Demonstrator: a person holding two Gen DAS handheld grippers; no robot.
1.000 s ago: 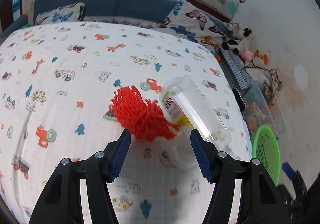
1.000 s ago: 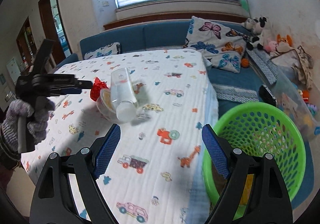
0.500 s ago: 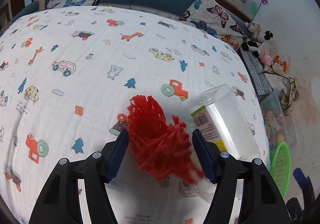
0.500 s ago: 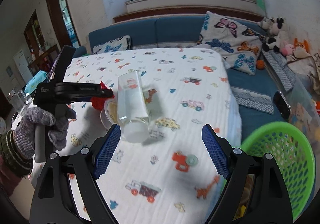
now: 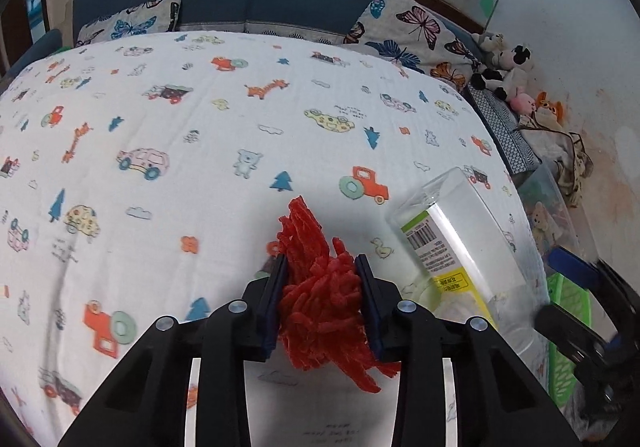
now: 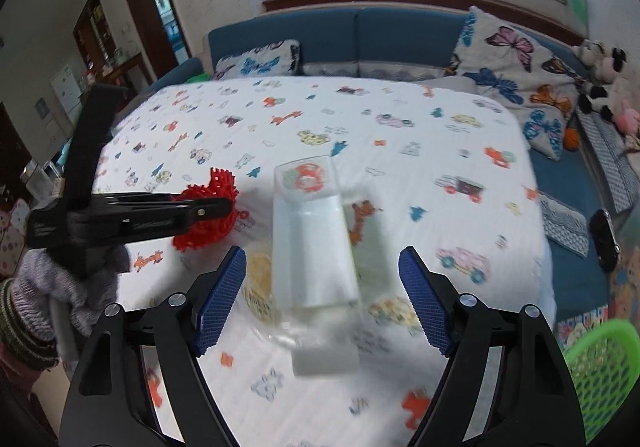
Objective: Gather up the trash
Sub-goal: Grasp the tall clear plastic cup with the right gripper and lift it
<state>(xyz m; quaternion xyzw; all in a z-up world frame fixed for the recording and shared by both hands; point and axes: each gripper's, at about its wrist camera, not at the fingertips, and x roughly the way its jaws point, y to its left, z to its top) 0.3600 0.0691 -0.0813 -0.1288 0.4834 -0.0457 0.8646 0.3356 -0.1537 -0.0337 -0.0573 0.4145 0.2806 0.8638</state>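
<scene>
A: Largest first?

B: Covered by a white sheet printed with cars and giraffes (image 5: 200, 119), a wide flat surface, bed or worktop impossible to tell. Behind it, a blue sofa (image 6: 352, 35) with butterfly cushions.

A: Then?

B: At the right edge, a green basket (image 6: 604, 367), only partly in view. On the sheet, a clear plastic box (image 6: 312, 247), lying on its side, barcode label showing.

A: And the grippers?

B: Right gripper (image 6: 322, 291) unclenched, closing, box between the blue fingers (image 6: 220, 299), not yet pressed. Left gripper (image 5: 322, 299), held by a gloved hand (image 6: 68, 287), closing, clenched on a red mesh net (image 5: 320, 287) bunched just left of the box.
</scene>
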